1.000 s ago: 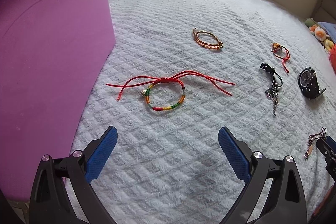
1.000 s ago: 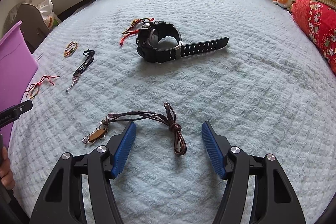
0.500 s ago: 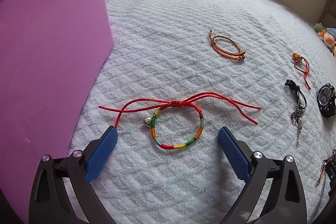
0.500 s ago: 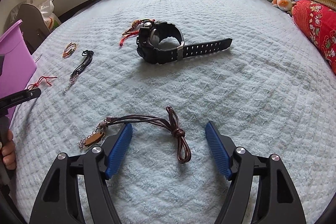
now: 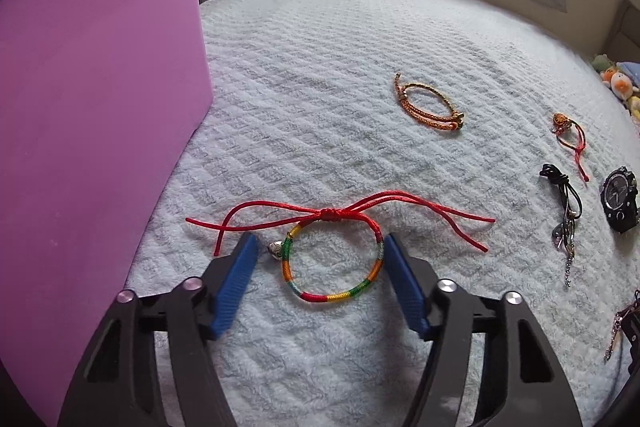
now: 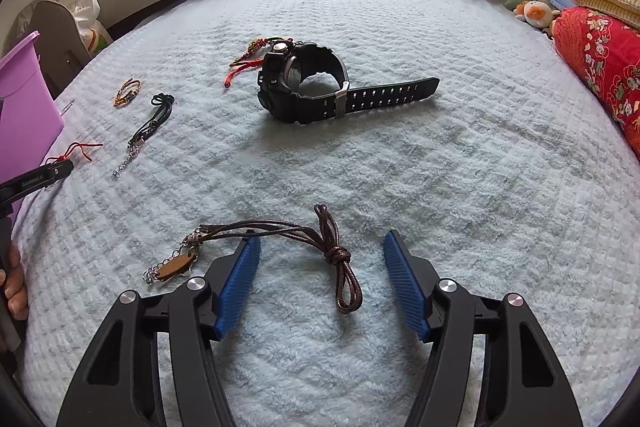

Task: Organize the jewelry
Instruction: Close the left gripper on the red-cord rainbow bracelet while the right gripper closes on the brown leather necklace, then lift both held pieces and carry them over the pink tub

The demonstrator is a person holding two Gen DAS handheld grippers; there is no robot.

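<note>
A rainbow cord bracelet [image 5: 376, 259] with red tie strings and a small silver charm lies on the pale blanket [image 5: 320, 87]. My left gripper [image 5: 318, 247] is open, its blue pads on either side of the bracelet loop, low over the blanket. My right gripper [image 6: 320, 247] is open around a knotted brown cord necklace [image 6: 336, 255] with a wooden pendant at its left. A black wristwatch [image 6: 304, 87] lies farther back.
A purple bin [image 5: 92, 107] stands close on the left. An orange braided bracelet [image 5: 430, 103], a red charm bracelet [image 5: 570, 133] and a black cord with a chain [image 5: 564, 211] lie on the blanket. Red pillow [image 6: 600, 67] and plush toys at far right.
My left gripper has moved forward and down until its pads flank the rainbow bracelet, and the jaws have narrowed. My right gripper has barely moved over the brown necklace.
</note>
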